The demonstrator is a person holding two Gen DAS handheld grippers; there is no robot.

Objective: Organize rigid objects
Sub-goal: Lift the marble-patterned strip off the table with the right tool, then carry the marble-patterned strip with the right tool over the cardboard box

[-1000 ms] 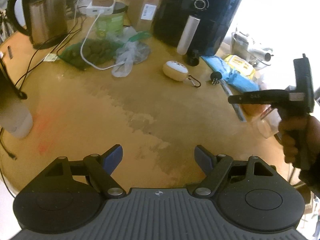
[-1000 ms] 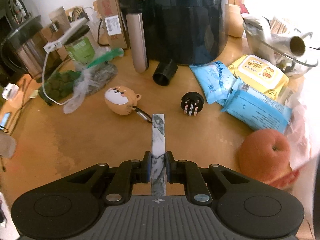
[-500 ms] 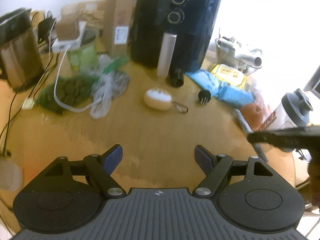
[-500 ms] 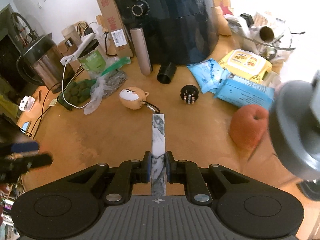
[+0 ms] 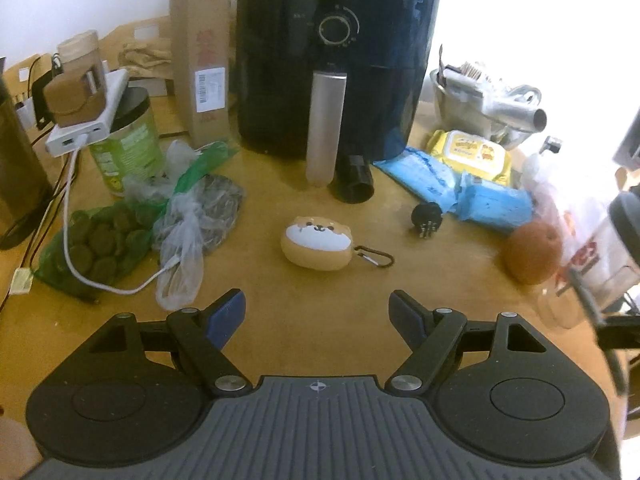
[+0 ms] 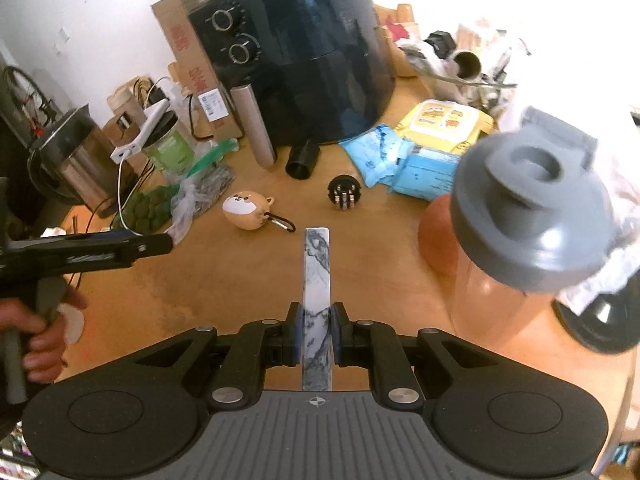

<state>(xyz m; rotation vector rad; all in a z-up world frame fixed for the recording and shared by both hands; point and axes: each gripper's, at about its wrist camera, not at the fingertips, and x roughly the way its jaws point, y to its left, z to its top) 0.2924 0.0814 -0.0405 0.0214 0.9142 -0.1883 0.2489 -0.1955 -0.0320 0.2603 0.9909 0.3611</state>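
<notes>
Marble strip [image 6: 317, 280] clamped in R hand-held gripper [image 6: 316, 328], R view only | L hand-held gripper [image 5: 318, 316] wide, empty

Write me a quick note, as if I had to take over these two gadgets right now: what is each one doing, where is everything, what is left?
Right hand-held gripper: shut on a marble-patterned bar, held above the table.
Left hand-held gripper: open, empty.
On the table: dog-face case with carabiner, black plug, black tube, orange fruit, shaker bottle at the right.
Done: bar picked up.
Left: set the bar down somewhere and, probably, sort the other loose pieces.
</notes>
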